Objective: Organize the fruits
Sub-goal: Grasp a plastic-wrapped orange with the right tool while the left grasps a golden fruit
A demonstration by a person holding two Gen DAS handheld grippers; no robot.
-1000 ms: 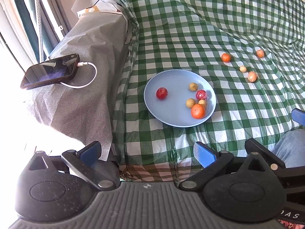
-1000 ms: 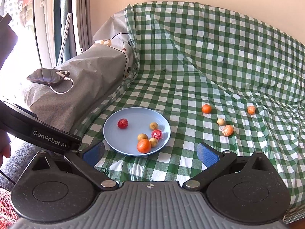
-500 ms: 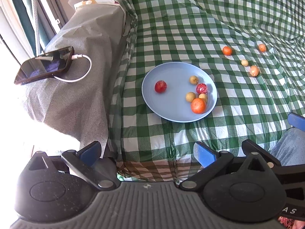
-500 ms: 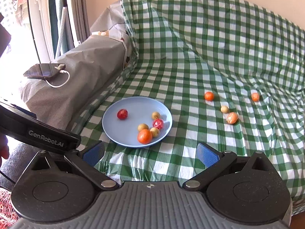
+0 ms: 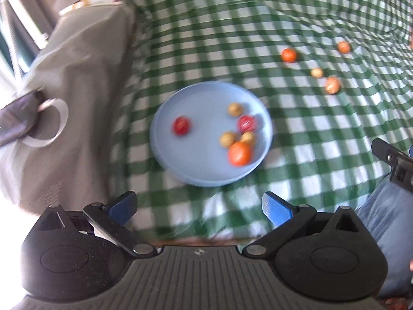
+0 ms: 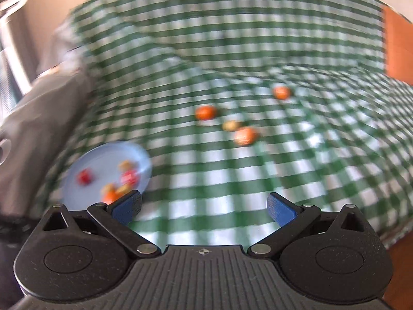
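A light blue plate (image 5: 201,170) lies on the green checked cloth and holds several small fruits, among them an orange (image 5: 239,153) and a red fruit (image 5: 181,125). Several loose fruits lie on the cloth to its right: an orange one (image 5: 288,55), a small yellow one (image 5: 316,72) and others. My left gripper (image 5: 198,205) is open and empty, just short of the plate's near rim. My right gripper (image 6: 204,206) is open and empty, facing the loose fruits (image 6: 205,112); the plate (image 6: 85,160) sits at its lower left. Both views are motion-blurred.
A grey covered armrest (image 5: 72,98) rises left of the plate, with a phone (image 5: 15,118) and white cable on it. The checked cloth (image 6: 232,38) climbs the backrest behind. The other gripper (image 5: 392,160) and a jeans-clad leg (image 5: 387,222) show at the left view's right edge.
Both grippers have moved forward towards the cloth. The right one has swung right, so the plate shifted to its lower left and the loose fruits to its centre. Fruits have not moved.
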